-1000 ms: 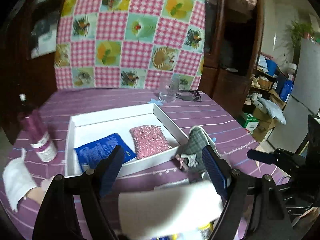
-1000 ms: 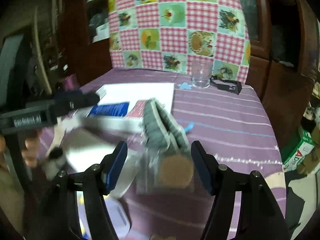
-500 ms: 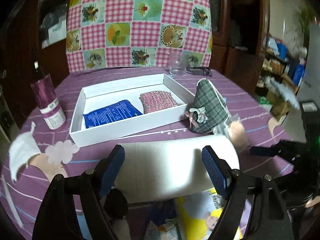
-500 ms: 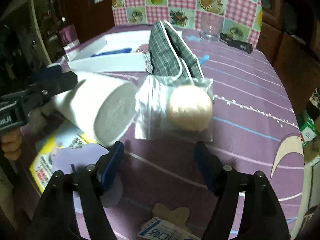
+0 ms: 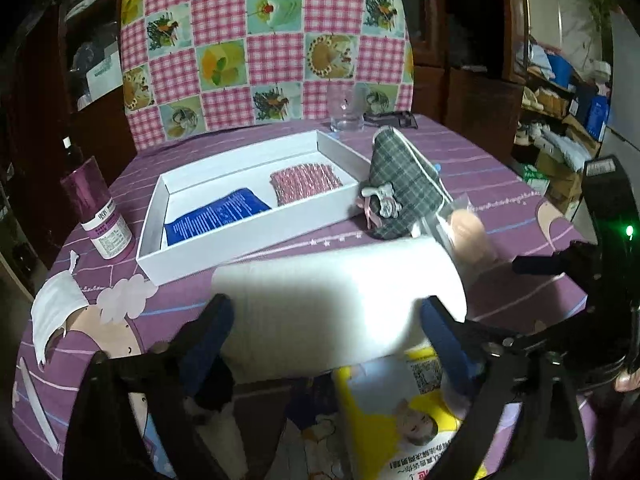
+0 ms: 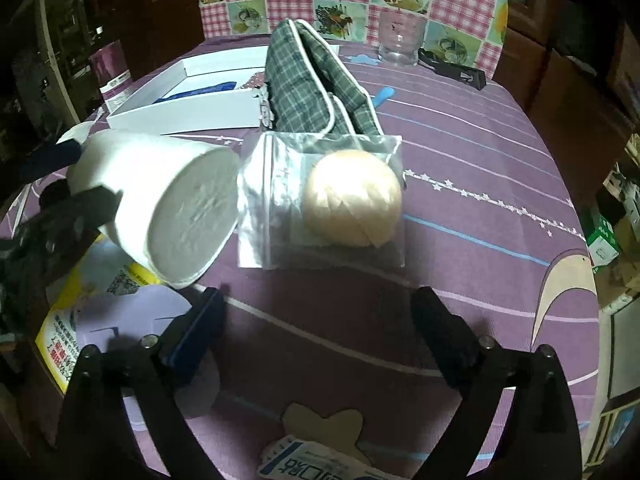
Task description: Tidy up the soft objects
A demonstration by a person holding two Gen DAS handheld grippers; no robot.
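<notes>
The left gripper (image 5: 324, 320), clenched on the roll (image 5: 336, 304), has lifted it nearer the box (image 5: 240, 236); the right gripper (image 6: 316, 320) has backed off, released.

Paper roll (image 6: 160, 200) matt white, end face fibrous. Clear glossy plastic bag (image 6: 320, 200) around smooth beige sponge ball (image 6: 352, 198). Plaid woven cloth pouch (image 5: 404, 188). Matt white cardboard box (image 5: 240, 240). Desk (image 6: 480, 200) cloth-covered, purple, slight sheen.

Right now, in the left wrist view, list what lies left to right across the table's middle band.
white mask → purple bottle → white box → plaid pouch → bagged beige ball
</notes>
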